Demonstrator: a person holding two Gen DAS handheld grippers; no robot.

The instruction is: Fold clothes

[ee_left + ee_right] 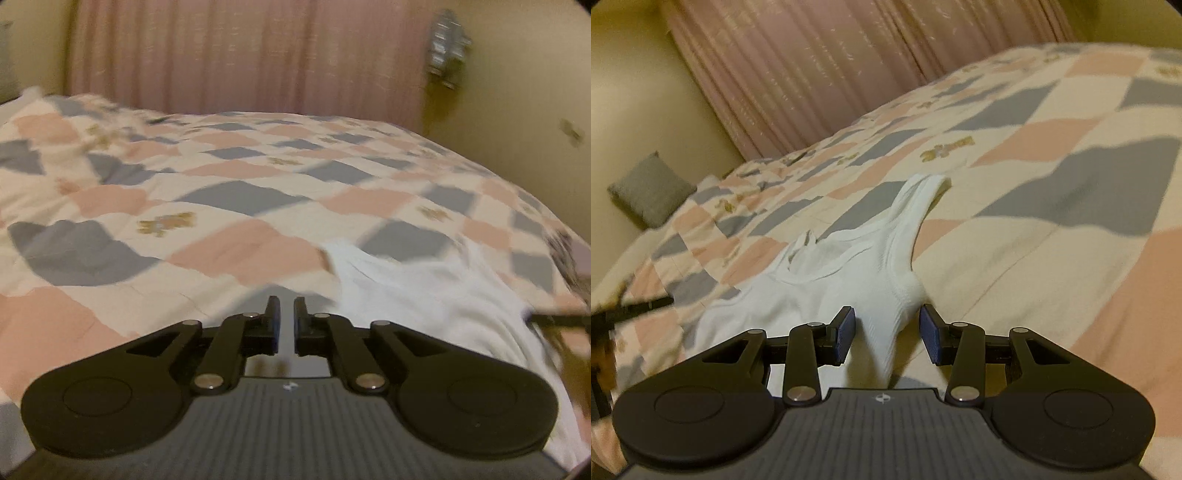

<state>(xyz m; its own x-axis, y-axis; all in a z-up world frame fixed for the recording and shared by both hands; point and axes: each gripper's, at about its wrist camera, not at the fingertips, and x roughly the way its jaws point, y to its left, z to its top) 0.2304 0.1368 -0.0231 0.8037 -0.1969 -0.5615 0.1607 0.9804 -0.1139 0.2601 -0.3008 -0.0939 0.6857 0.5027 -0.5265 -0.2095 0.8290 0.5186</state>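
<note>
Right tongs point(887, 332) are gaping wide around a bunched fold of the soft white ribbed cotton vest point(827, 280) lying on the checked quilt point(1052, 206); left tongs point(286, 325) are hovering nearly closed, empty. Light and limp, it is probably best pinched at the hem or strap.

A bed point(1052, 177) wears a patchwork quilt point(229, 199) of pink, grey and cream. Pink curtains point(240, 55) hang beyond it; a grey cushion point(652, 189) leans against the far left wall.
</note>
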